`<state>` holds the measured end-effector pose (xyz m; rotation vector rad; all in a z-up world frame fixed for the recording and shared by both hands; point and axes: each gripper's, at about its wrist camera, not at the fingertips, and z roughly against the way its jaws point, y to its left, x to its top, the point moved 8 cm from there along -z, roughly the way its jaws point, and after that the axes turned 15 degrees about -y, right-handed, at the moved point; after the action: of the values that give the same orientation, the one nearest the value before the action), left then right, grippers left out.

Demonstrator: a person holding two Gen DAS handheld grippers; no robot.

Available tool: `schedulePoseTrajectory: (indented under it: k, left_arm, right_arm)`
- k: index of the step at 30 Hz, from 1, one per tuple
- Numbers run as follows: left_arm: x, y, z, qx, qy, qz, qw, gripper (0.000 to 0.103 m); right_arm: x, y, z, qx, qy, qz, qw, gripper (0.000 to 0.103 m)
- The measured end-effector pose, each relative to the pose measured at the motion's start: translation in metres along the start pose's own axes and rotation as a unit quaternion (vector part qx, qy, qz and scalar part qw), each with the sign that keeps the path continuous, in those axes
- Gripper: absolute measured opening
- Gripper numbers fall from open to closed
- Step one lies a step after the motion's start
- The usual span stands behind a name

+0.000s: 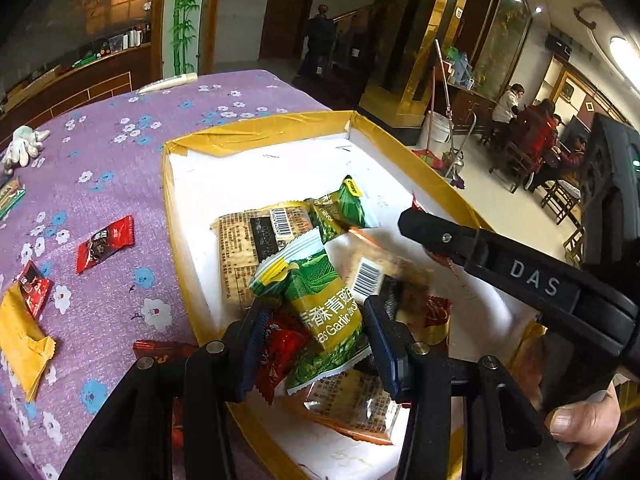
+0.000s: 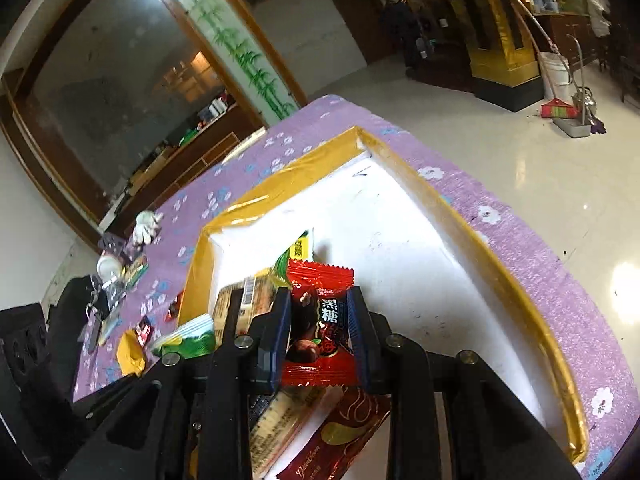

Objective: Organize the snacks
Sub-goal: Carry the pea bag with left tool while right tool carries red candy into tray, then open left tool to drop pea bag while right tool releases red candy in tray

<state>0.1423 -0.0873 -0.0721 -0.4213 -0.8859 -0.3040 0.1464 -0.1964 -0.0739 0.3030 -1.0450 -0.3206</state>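
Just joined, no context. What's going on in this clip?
A person is sorting snacks into a white box with gold-taped edges on a purple flowered tablecloth. The left tongs are closed on a green pea packet over the pile in the box. The right tongs are shut on a red candy, also above the box. Several snacks still lie on the cloth, including a red wrapped candy and a yellow packet.
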Motion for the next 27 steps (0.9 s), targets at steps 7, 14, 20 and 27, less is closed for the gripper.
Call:
schedulePoseTrajectory:
  k: [7, 14, 20, 27]
  left_arm:
    - [-0.005, 0.005, 0.004, 0.006, -0.003, -0.006, 1.0, 0.05]
    - [-0.004, 0.007, 0.006, 0.012, -0.009, -0.009, 0.9998, 0.051]
    - [-0.003, 0.007, 0.007, 0.019, -0.016, -0.016, 0.9996, 0.051]
    - [0.004, 0.003, 0.022, 0.021, -0.049, -0.023, 0.9983, 0.066]
  right_arm:
    - [-0.004, 0.002, 0.001, -0.022, 0.0, 0.034, 0.999, 0.027]
    - [-0.003, 0.004, 0.003, -0.029, -0.006, 0.047, 0.998, 0.028]
    - [0.002, 0.005, 0.008, -0.027, -0.019, 0.042, 0.999, 0.05]
    - [0.02, 0.02, 0.029, -0.025, -0.083, 0.068, 0.994, 0.078]
